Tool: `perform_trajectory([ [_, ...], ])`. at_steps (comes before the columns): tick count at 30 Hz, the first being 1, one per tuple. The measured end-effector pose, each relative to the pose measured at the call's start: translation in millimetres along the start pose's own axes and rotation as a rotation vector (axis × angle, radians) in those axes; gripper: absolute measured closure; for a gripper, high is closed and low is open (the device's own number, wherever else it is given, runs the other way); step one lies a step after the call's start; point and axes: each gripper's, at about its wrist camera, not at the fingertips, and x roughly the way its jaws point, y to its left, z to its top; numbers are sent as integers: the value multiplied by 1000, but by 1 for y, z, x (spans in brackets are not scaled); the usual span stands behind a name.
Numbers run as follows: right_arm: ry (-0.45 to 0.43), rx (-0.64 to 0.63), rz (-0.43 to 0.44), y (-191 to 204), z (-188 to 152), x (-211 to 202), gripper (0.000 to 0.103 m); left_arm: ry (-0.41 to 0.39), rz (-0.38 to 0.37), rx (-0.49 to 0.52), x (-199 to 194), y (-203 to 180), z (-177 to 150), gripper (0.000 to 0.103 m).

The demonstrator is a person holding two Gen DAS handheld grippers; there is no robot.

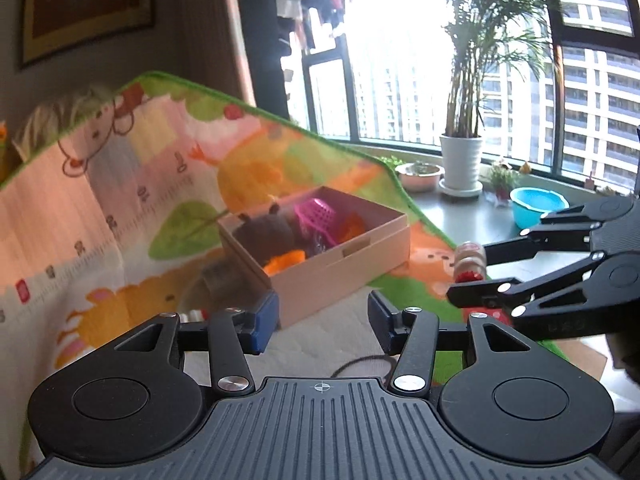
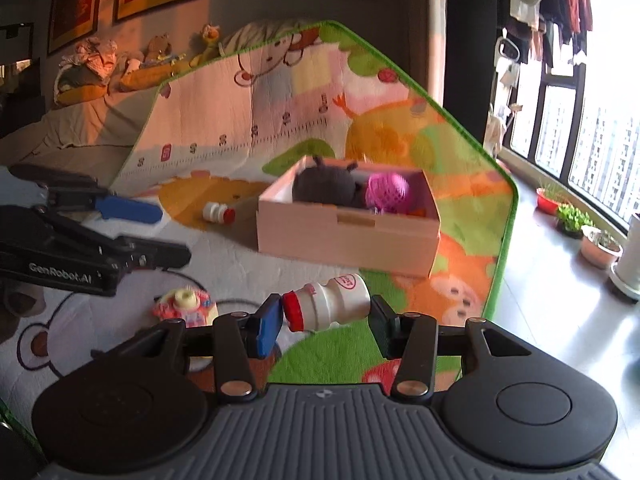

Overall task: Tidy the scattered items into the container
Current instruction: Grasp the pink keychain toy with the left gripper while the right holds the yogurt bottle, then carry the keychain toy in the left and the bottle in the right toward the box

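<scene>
Sunlit play mat (image 2: 460, 168) carries the cardboard box (image 2: 348, 236), so the right claw (image 2: 326, 322) grips a small drink bottle (image 2: 332, 304) endwise for dropping in, while the left claw (image 1: 322, 316) gapes empty.

- The left wrist view is being taken from just behind the left claw (image 1: 322, 316), angled downward across the play mat (image 1: 132, 184) toward the cardboard box (image 1: 320, 248), which is lying near; a window and a potted palm (image 1: 476, 80) are being faced beyond.
- The right wrist view is being taken from behind the right claw (image 2: 322, 320), also tilted downward, with the box (image 2: 348, 232) being seen a little farther off and a picture-hung wall (image 2: 224, 8) behind.
- The box, the mat (image 2: 460, 168) and the window side are being shared by both views; each claw is being caught in the other's view, the right one (image 1: 464, 276) at the right edge, the left one (image 2: 168, 232) at the left edge.
</scene>
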Motion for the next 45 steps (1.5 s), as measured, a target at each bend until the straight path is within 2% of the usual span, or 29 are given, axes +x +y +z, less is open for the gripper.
perform_trajectory([
  [7,57,22,5,-2,-13,14,56,151,-33,-65,33,11,-33,30],
  [11,69,23,21,1,-16,19,56,200,-33,-88,50,12,-47,22],
  [12,72,24,25,1,-17,20,56,201,-33,-96,52,13,-49,18],
  [17,86,34,29,0,-22,23,56,217,-63,-98,59,7,-51,19],
  [18,87,35,27,0,-22,23,56,225,-76,-110,61,7,-52,22],
  [21,84,36,23,-1,-24,22,56,238,-120,-171,61,8,-54,21],
  [26,82,41,26,-1,-25,22,56,232,-21,-136,56,16,-54,14],
  [30,84,39,30,1,-25,23,56,212,65,-136,49,35,-51,14],
  [35,89,8,15,3,-28,25,56,197,-36,-165,46,41,-49,9],
  [37,89,-15,19,3,-30,23,48,208,-33,-153,53,36,-49,9],
  [45,117,-74,60,0,-35,26,48,218,-44,-178,72,44,-51,9],
])
